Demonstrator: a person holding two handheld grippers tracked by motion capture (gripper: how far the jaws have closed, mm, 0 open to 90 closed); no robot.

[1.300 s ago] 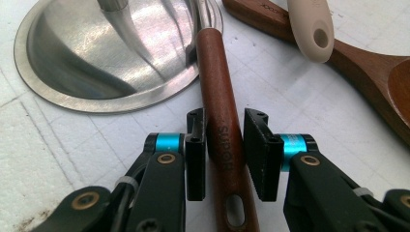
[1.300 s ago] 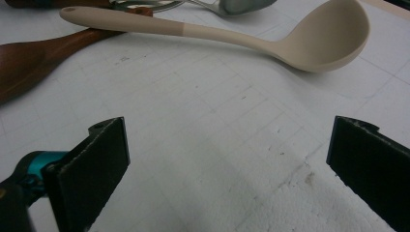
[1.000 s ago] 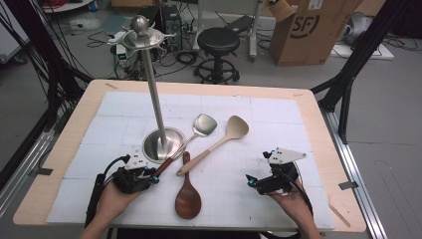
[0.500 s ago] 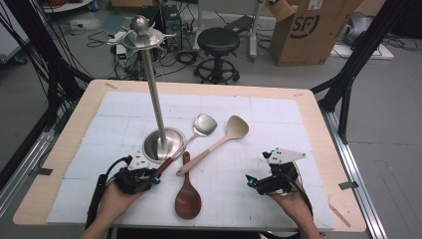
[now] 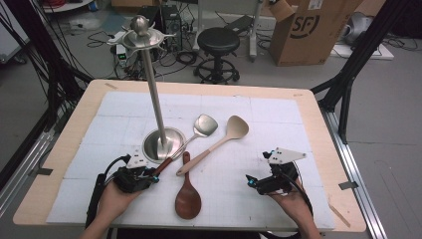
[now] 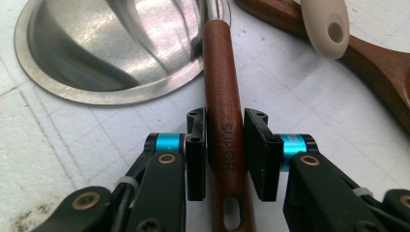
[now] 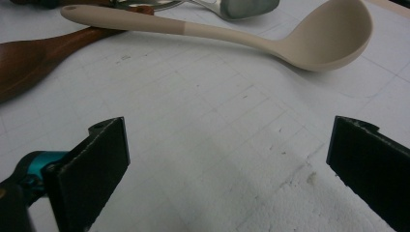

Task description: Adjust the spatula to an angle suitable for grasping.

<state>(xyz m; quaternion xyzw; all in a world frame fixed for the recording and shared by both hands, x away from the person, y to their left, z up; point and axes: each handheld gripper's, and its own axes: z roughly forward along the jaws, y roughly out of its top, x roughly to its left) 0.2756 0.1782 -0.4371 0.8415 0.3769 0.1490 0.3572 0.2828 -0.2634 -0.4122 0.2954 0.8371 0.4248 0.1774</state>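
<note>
A metal spatula (image 5: pixel 205 124) with a brown wooden handle (image 6: pixel 222 96) lies on the white mat, its handle resting against the steel stand's base (image 5: pixel 164 142). My left gripper (image 5: pixel 154 174) has just been closing its jaws on that handle. In the left gripper view the left gripper (image 6: pixel 225 116) has both pads against the handle's sides near the hanging hole. My right gripper (image 5: pixel 251 181) rests at the front right. In its own view the right gripper (image 7: pixel 231 124) stands open over bare mat, with nothing between its jaws.
A beige ladle (image 5: pixel 234 128) lies diagonally beside the spatula, its handle end crossing the dark wooden spoon (image 5: pixel 188 199). The stand's tall pole (image 5: pixel 152 84) rises from the base to a hook crown. The table's front edge (image 5: pixel 199 230) lies just behind both hands.
</note>
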